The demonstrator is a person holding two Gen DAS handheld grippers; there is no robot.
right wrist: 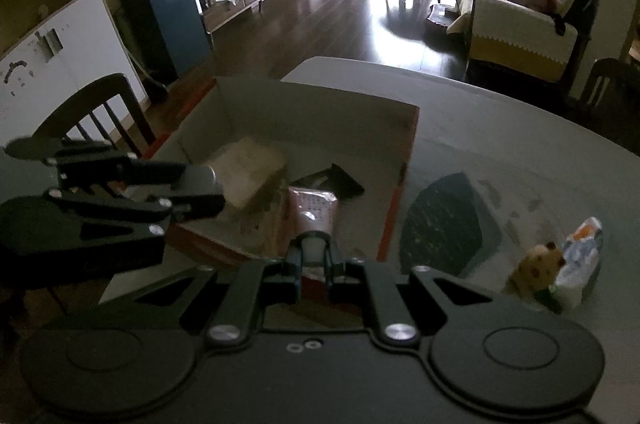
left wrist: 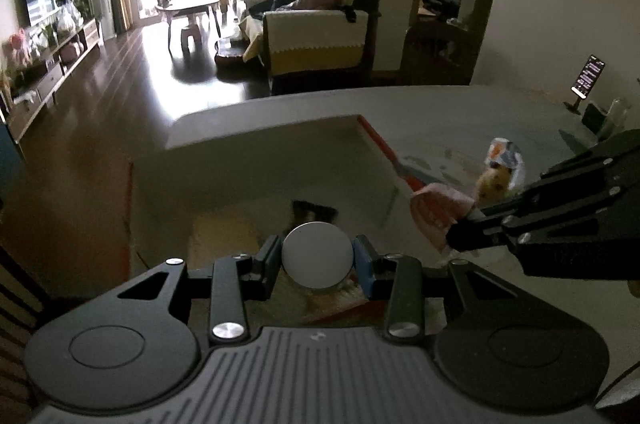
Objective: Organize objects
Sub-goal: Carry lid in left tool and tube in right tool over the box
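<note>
My left gripper (left wrist: 317, 260) is shut on a round silver tin (left wrist: 317, 255), held over the open cardboard box (left wrist: 256, 128) with red outer walls. In the right wrist view the left gripper (right wrist: 212, 190) reaches in from the left above the box (right wrist: 332, 104). My right gripper (right wrist: 314, 258) is shut on the cap end of a pink tube (right wrist: 314, 210), which points into the box over its near edge. Seen from the left wrist, the tube (left wrist: 438, 210) sticks out of the right gripper (left wrist: 460, 238). A beige block (right wrist: 250, 172) and a black packet (right wrist: 334, 182) lie inside the box.
A small spotted toy (right wrist: 538, 262) and a crumpled white wrapper (right wrist: 582, 252) sit on the grey table (right wrist: 520, 144) to the right. A dark patch (right wrist: 442, 220) lies beside the box. A phone on a stand (left wrist: 586, 78) is at the far right. A chair (right wrist: 96, 112) stands left.
</note>
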